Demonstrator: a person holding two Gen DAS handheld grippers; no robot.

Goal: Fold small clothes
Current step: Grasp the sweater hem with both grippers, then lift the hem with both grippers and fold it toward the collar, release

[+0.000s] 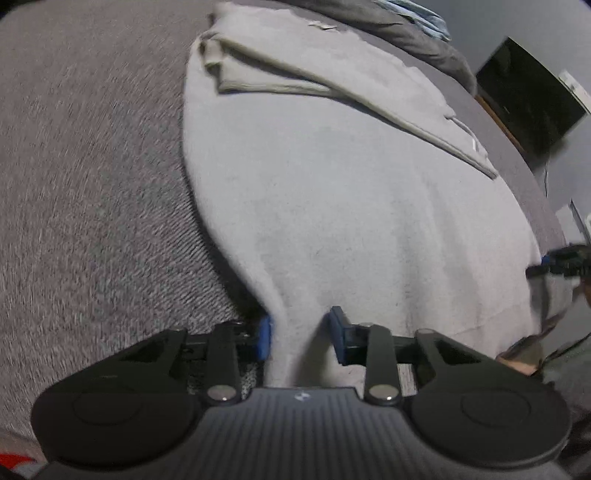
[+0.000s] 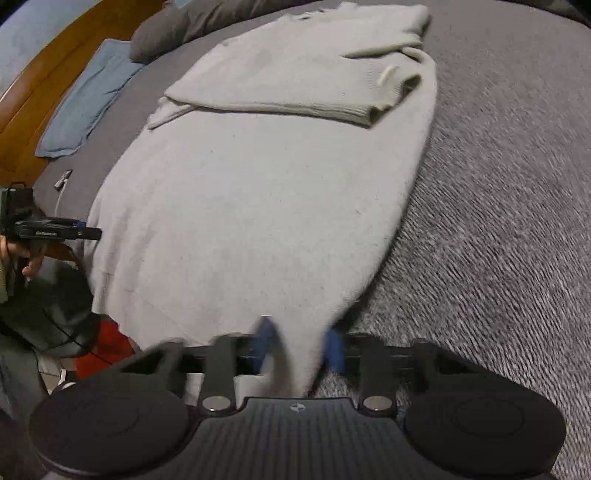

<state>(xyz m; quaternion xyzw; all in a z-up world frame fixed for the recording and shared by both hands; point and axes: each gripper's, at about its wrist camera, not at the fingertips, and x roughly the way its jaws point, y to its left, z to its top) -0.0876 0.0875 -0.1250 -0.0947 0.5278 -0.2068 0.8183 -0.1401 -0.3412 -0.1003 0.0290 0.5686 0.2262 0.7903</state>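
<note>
A pale grey sweater [image 1: 332, 184] lies flat on a grey bed cover [image 1: 92, 184], with its sleeves folded across the far part of the body. My left gripper [image 1: 301, 338] is shut on the sweater's near hem corner, a ridge of fabric pinched between the blue pads [image 1: 264, 338]. In the right wrist view the same sweater [image 2: 258, 184] runs away from me, and my right gripper [image 2: 299, 343] is shut on the other near hem corner. Each gripper shows in the other's view: the right gripper [image 1: 557, 258] at the right edge, the left gripper [image 2: 55, 230] at the left edge.
A dark pillow [image 2: 177, 29] and a blue towel [image 2: 85, 103] lie beyond the sweater near a wooden board [image 2: 37, 74]. A dark screen [image 1: 532, 99] stands past the bed. A red thing [image 2: 107, 347] lies low beside the bed, near a person's hand [image 2: 33, 262].
</note>
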